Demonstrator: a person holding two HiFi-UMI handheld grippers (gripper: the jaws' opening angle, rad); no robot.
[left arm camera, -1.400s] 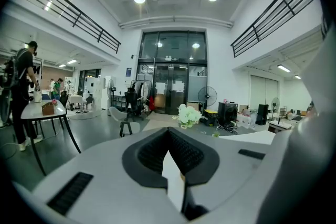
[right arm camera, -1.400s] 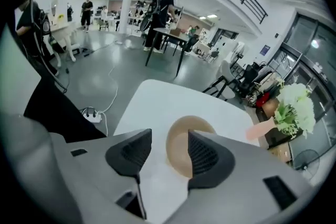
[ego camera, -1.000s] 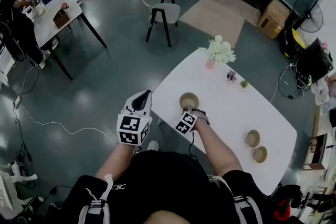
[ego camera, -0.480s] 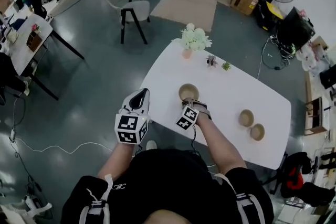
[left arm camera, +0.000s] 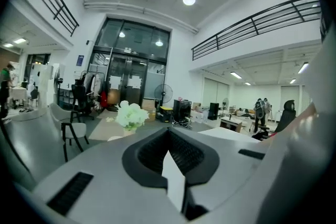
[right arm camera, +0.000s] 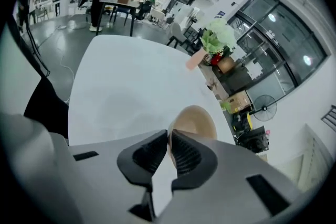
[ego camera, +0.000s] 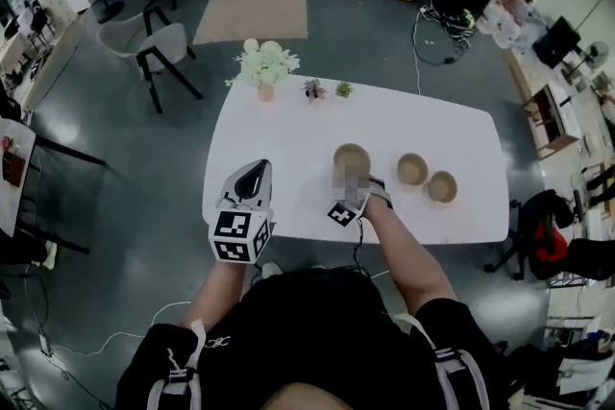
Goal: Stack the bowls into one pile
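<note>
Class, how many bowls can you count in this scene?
3. One bowl has its rim pinched in the right tool; two more bowls sit further right. None seems hidden.

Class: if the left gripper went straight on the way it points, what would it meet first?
Probably the white flowers on the table, just left of the left gripper's line; depth is unclear, so it may pass beside them.

No legible text, label, brand, number or sign in any view.
</note>
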